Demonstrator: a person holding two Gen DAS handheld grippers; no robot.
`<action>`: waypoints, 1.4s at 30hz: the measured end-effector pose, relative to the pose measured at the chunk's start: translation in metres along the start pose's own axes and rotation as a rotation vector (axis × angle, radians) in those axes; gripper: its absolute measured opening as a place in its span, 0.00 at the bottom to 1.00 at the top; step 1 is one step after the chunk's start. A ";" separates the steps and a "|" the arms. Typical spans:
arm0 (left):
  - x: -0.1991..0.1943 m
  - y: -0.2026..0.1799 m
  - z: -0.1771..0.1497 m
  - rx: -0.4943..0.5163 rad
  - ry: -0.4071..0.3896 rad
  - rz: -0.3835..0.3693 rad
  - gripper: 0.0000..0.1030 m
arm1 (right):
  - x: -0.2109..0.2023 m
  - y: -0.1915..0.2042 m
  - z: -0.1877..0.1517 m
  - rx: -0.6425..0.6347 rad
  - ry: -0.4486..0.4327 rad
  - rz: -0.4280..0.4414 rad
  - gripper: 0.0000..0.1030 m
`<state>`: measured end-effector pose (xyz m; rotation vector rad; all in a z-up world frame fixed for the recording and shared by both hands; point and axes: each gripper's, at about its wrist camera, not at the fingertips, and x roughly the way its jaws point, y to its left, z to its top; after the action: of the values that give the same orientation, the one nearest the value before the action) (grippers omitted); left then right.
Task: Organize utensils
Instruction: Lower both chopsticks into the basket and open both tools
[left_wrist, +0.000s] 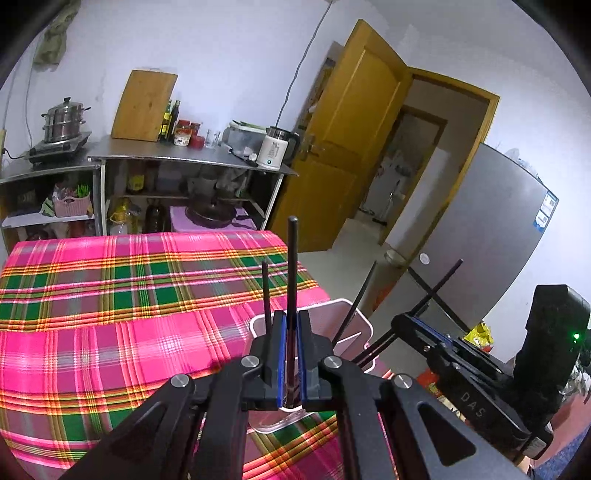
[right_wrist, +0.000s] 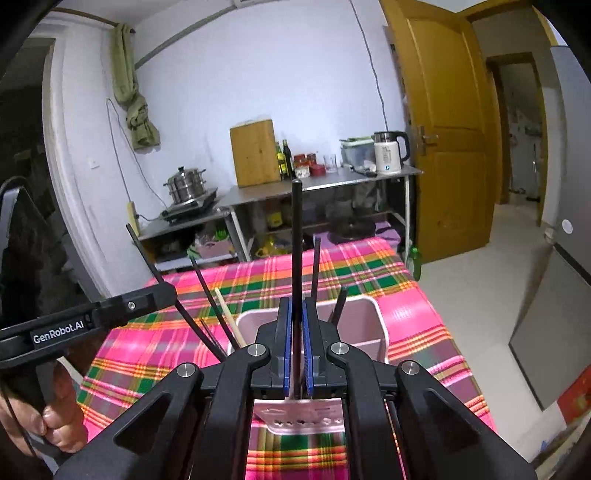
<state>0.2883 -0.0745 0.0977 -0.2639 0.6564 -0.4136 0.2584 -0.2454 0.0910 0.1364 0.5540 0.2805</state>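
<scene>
A pale pink utensil holder (right_wrist: 364, 321) stands on the plaid tablecloth (right_wrist: 406, 317); it also shows in the left wrist view (left_wrist: 354, 332). Several black chopsticks (right_wrist: 316, 266) and one wooden chopstick (right_wrist: 229, 317) stand or lean in it. My left gripper (left_wrist: 291, 321) is shut on a black chopstick (left_wrist: 293, 266) held upright over the holder. My right gripper (right_wrist: 297, 306) is shut on another black chopstick (right_wrist: 296, 236), also upright over the holder. The right gripper shows in the left wrist view (left_wrist: 406, 321), the left gripper in the right wrist view (right_wrist: 162, 291).
The plaid tablecloth (left_wrist: 110, 295) covers the table. Behind it stand metal shelves (left_wrist: 184, 155) with a steamer pot (left_wrist: 64, 120), a cutting board (left_wrist: 144, 105), bottles, jars and a kettle (left_wrist: 275, 147). A yellow door (left_wrist: 351, 147) and a grey fridge (left_wrist: 480, 240) are at right.
</scene>
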 end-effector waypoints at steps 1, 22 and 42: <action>0.003 0.001 -0.001 0.000 0.005 0.003 0.05 | 0.002 0.000 -0.003 -0.001 0.007 0.000 0.05; -0.017 0.003 -0.017 0.005 0.002 0.009 0.15 | -0.013 -0.003 -0.020 -0.007 0.034 0.005 0.17; -0.072 0.011 -0.088 0.014 0.005 0.057 0.15 | -0.059 0.023 -0.065 -0.040 0.063 0.047 0.18</action>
<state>0.1841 -0.0413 0.0653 -0.2307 0.6644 -0.3640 0.1706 -0.2373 0.0700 0.1021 0.6076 0.3428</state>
